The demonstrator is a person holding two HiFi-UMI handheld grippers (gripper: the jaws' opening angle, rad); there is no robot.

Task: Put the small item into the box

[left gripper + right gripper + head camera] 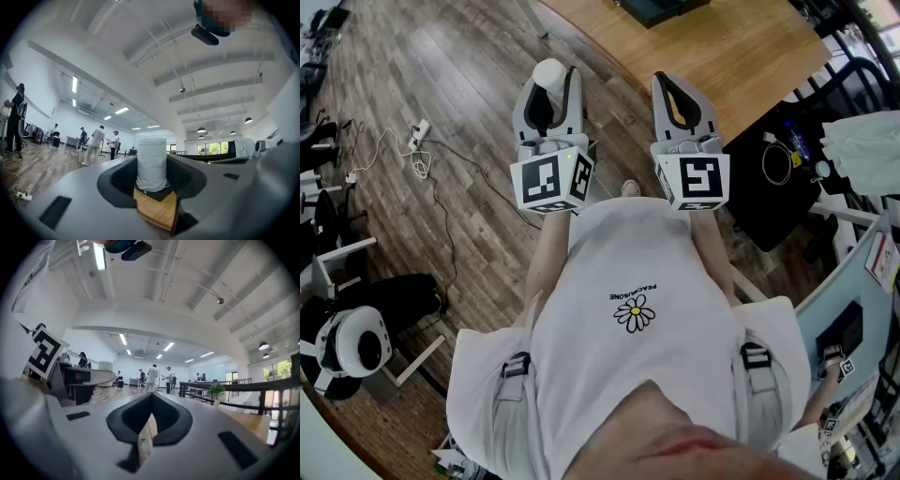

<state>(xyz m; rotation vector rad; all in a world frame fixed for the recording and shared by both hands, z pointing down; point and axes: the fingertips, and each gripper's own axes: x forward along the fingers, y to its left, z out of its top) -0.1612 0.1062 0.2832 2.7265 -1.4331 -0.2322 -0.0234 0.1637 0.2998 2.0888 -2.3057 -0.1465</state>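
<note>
A small white cylindrical roll (548, 73) stands upright between the jaws of my left gripper (550, 89), which is shut on it. In the left gripper view the roll (151, 161) fills the gap between the dark pads, and the left gripper (151, 180) points out into the room. My right gripper (680, 94) is held up beside the left one, shut with nothing in it. In the right gripper view the right gripper (149, 420) has its jaws together. A dark boxy thing (661, 9) lies on the wooden table (722, 47) ahead; I cannot tell what it is.
Both grippers hang over wood flooring in front of the person's white shirt (637, 309). A black chair (778, 187) with cables stands at the right. A power strip and cord (414, 145) lie on the floor at the left. Several people (97, 145) stand far off.
</note>
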